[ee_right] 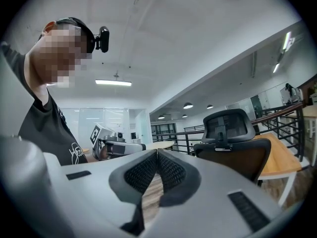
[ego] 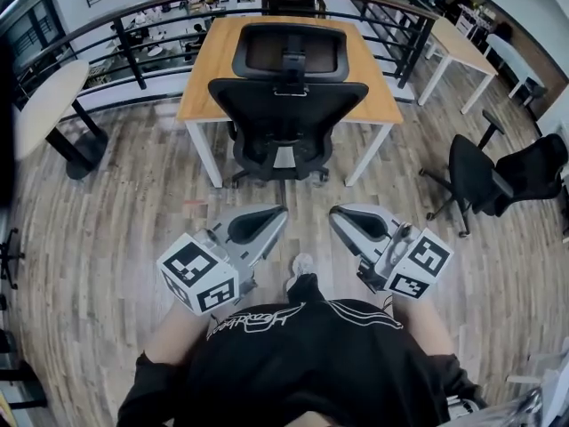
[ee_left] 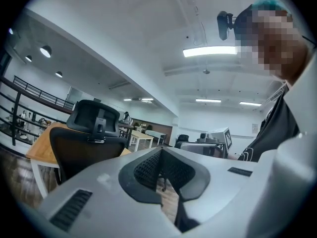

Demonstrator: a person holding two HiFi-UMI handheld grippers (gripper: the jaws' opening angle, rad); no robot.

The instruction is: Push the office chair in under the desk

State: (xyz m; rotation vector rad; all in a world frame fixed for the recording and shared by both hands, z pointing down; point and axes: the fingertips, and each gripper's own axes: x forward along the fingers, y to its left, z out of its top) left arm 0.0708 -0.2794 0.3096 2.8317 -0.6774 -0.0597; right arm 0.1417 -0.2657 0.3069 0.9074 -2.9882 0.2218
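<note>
Bright, even light from ceiling strip lights (ee_left: 210, 51); strong fisheye bending with dark vignetted corners; shadows soft.

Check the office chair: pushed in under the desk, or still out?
Still out: the office chair stands in front of the desk, its wheeled base on open floor about level with the front legs.

A black metal railing (ego: 129, 56) curves along the far edge of the wood-plank floor (ego: 107, 212). Near the railing's left end stands a round white table (ego: 44, 100). Past its right end are a white-legged table (ego: 462, 47) and a spare black swivel chair (ego: 484, 181).
</note>
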